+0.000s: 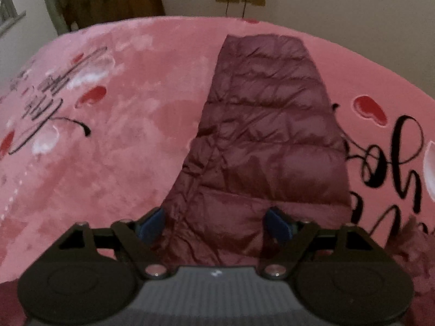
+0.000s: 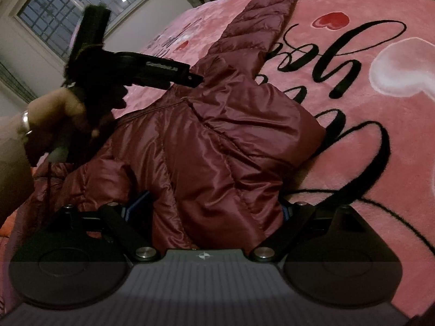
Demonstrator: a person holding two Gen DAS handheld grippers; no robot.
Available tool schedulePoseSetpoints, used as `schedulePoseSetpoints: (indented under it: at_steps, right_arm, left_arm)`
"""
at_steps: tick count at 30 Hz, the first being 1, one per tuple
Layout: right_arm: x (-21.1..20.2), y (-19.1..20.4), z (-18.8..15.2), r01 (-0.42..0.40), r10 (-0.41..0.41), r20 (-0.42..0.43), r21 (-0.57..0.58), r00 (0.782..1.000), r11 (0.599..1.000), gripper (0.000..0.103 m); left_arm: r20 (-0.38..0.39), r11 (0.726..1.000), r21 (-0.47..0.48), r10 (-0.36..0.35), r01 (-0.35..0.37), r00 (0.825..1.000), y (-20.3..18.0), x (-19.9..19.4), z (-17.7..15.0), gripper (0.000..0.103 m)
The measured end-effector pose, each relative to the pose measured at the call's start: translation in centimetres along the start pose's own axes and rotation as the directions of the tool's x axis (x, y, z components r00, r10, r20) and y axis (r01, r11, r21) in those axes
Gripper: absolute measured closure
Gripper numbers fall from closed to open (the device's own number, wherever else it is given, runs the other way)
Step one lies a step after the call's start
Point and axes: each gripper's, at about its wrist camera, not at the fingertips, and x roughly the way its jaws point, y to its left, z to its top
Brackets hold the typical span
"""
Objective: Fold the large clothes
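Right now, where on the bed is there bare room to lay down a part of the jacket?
Bare pink blanket lies wide open left of the maroon jacket, up to the black lettering. Right of the jacket, a narrower strip with script and hearts. Near both grippers it is crowded with bunched fabric.

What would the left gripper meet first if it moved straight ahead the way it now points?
The left gripper would meet the dark red puffer jacket first; its open fingers already straddle the near end. Past the jacket lies the pink blanket. Depth is uncertain.
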Motion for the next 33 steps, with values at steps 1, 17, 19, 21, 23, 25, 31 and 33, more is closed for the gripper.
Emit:
schedulePoseSetpoints:
  at_steps: [1,17,19,21,23,25,31,33]
  right_arm:
    - [0.0,0.0,0.0,-0.001,0.001,-0.001,-0.001,1.0,1.0,0.0]
    - [0.7,1.0,0.2,0.007,-0.007,-0.017,-0.026,1.0,1.0,0.0]
    - [0.9,1.1,0.2,0.006,-0.006,-0.02,-0.032,1.0,0.999,0.0]
    - [1.0,1.2,0.2,0.003,-0.004,-0.02,-0.039,1.0,0.999,0.0]
    - [1.2,1.4,0.2,0.003,-0.004,-0.02,-0.044,1.0,0.999,0.0]
    - [1.3,1.6,0.3,0.004,-0.005,-0.019,-0.05,1.0,0.999,0.0]
    - [2.2,2.4,0.6,0.018,-0.019,-0.015,-0.087,1.0,0.996,0.0]
    - [2.6,2.6,0.6,0.02,-0.021,-0.015,-0.092,1.0,0.996,0.0]
  left_arm:
    - [-0.003,1.0,-0.005,0.0,0.0,1.0,0.2,0.4,0.1,0.008]
    - [0.003,0.99,-0.106,-0.091,0.091,0.996,0.0,1.6,-0.7,0.024]
    - [0.013,0.988,-0.116,-0.096,0.097,0.995,-0.1,1.2,-1.0,0.032]
    - [0.025,0.987,-0.121,-0.103,0.106,0.994,-0.4,0.8,-1.3,0.043]
    - [0.036,0.987,-0.121,-0.103,0.107,0.994,-0.8,0.3,-1.7,0.055]
    - [0.042,0.988,-0.118,-0.097,0.101,0.994,-1.3,-0.2,-2.0,0.063]
    - [0.066,0.993,-0.086,-0.069,0.075,0.995,-3.0,-2.1,-3.0,0.092]
    - [0.079,0.995,-0.083,-0.054,0.06,0.995,-3.4,-2.8,-3.4,0.094]
